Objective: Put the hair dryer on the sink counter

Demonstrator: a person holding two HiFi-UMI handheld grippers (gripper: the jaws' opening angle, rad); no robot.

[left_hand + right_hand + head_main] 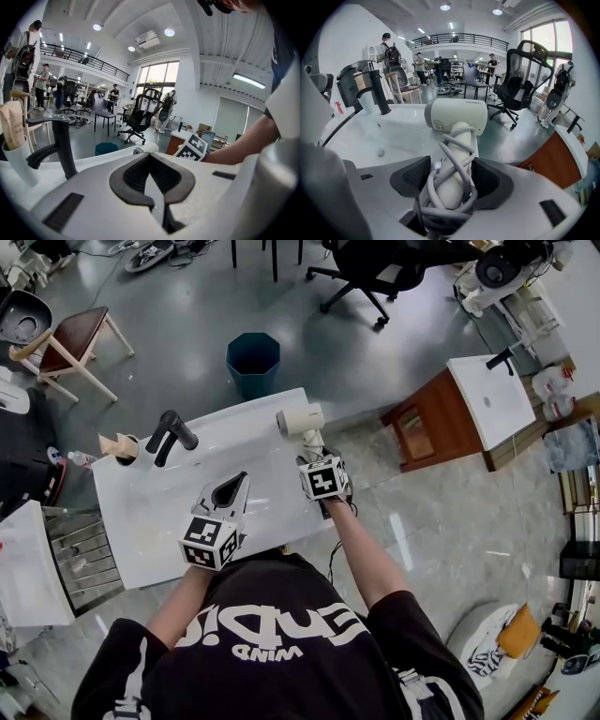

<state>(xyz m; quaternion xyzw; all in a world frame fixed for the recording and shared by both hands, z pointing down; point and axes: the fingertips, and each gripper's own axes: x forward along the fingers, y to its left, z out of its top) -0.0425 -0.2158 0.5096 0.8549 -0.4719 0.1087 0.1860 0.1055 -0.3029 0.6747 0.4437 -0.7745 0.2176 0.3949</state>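
Observation:
The white hair dryer (300, 418) lies at the far right corner of the white sink counter (150, 521), its grey cord wound round the handle. In the right gripper view the hair dryer (457, 115) points its barrel across the picture, and its handle runs back between the jaws of my right gripper (450, 176). The pads stand slightly off the handle, so the right gripper (314, 448) is open around it. My left gripper (239, 482) hovers over the counter's middle, shut and empty; in its own view the left gripper (150, 157) shows its tips meeting.
A black faucet (169, 432) and a white cup (122, 446) holding brown bags stand at the counter's far left. Beyond the counter are a teal bin (251, 360), a wooden chair (70, 343) and an office chair (375, 277). A brown cabinet (422, 427) stands to the right.

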